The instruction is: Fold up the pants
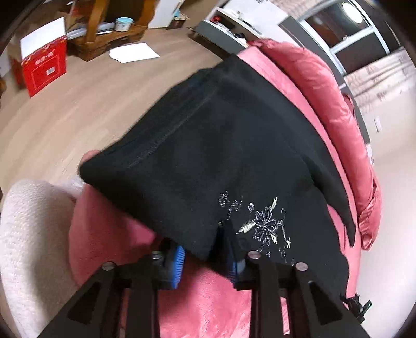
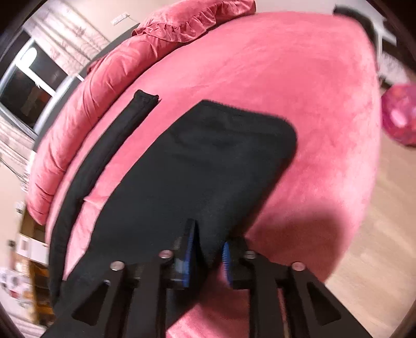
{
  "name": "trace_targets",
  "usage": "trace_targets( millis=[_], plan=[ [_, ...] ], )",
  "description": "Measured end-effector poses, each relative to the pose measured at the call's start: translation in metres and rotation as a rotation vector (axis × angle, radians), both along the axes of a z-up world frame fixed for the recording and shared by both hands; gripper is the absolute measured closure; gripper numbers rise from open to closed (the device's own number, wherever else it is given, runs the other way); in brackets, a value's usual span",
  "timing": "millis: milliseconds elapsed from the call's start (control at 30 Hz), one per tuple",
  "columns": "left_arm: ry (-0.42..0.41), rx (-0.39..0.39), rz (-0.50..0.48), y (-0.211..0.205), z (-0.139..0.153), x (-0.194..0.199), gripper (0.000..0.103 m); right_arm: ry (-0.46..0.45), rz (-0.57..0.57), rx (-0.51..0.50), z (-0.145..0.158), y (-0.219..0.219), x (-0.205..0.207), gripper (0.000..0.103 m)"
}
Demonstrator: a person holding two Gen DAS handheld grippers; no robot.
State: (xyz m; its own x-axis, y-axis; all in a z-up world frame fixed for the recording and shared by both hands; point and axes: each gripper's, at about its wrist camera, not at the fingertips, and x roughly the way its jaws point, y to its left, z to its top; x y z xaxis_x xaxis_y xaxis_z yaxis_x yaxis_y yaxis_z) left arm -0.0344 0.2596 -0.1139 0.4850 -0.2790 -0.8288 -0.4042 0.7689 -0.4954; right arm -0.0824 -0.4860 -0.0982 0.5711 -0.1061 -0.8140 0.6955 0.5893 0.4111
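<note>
Only left view shows embroidery [image 1: 262, 223] on pants [image 1: 208, 145]; grips look closed.

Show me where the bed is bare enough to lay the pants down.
Bare pink bed lies right of and beyond the black pants, up to the ruffled pillow. Crowded along the left: a loose pant strip beside the folded quilt. Both the left gripper and right gripper grip cloth.
</note>
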Motion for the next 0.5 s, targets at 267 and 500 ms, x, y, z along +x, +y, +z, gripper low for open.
trace_targets(
  millis=[267,500],
  plan=[
    [-0.051,0.114,0.158,0.036,0.032,-0.020,0.068,-0.039,-0.090,-0.190,0.049,0.011,-0.006,0.057],
    [-0.124,0.106,0.174,0.043,0.048,-0.006,0.056,-0.127,0.117,-0.245,0.077,0.054,0.045,0.055]
  ],
)
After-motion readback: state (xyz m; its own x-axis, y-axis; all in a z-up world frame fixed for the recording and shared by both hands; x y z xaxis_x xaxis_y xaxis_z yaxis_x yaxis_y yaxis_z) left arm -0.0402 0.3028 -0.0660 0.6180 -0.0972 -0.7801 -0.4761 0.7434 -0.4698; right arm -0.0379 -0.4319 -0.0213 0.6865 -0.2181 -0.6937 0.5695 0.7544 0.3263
